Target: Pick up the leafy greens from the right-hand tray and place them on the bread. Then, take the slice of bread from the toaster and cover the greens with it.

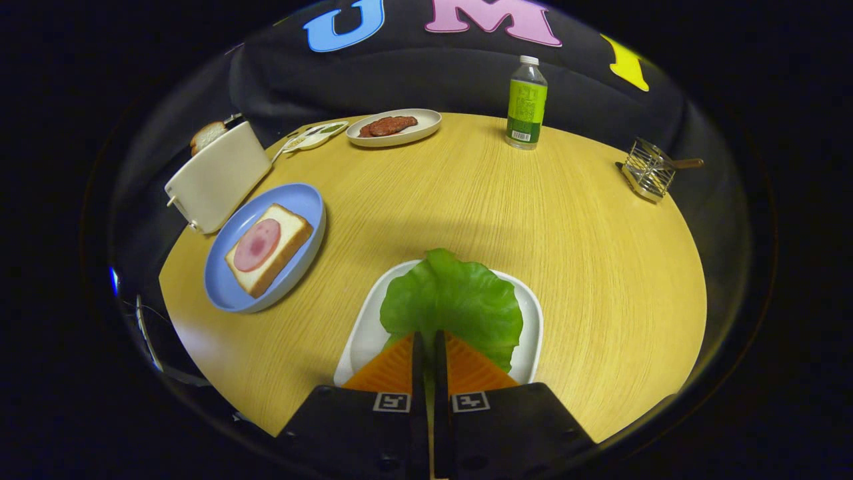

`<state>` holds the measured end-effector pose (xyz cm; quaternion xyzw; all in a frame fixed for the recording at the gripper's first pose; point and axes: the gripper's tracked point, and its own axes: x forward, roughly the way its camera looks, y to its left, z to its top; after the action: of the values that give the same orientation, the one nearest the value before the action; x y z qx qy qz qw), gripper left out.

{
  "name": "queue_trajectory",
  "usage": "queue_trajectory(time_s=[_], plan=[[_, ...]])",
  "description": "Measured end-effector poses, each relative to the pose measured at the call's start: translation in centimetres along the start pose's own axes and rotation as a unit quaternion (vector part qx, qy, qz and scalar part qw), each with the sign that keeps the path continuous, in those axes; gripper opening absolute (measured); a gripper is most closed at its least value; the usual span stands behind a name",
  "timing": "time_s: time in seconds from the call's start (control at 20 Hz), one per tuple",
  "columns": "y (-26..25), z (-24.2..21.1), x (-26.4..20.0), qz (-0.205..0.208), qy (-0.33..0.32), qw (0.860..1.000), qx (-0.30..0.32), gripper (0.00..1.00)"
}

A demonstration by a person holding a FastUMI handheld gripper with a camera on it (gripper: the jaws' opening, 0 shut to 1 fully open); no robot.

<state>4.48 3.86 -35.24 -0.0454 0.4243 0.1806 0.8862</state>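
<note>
We've got the round wooden table, the white toaster and blue plate with ham-topped bread at ten o'clock. Our orange-fingered gripper is pinched nearly closed on the green lettuce leaf, lying on its white tray at twelve o'clock.

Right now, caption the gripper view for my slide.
Gripper shut on the lettuce leaf over its white tray; ham-topped bread waits on the blue plate.
</note>
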Motion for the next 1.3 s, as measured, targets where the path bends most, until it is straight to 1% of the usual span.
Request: queue_trajectory(time_s=[0.05,0.1,0.2,0.5,0.75,1.05,1.3], plan=[[-0.1,0.0,-0.2,0.007,0.008,1.000,0.008,0.08],[-0.2,0.0,-0.1,0.008,0.016,1.000,0.016,0.06],[-0.4,1.2,-0.9,0.001,0.003,1.000,0.025,0.06],[-0.5,4.7,-4.1,-0.028,-0.026,0.999,0.005,0.05],[1.9,8.3,-6.6,-0.026,-0.049,0.998,-0.002,0.06],[7.1,13.0,-7.9,0.005,-0.075,0.997,-0.021,0.06],[13.0,15.1,-6.5,0.051,-0.073,0.995,-0.038,0.05]])
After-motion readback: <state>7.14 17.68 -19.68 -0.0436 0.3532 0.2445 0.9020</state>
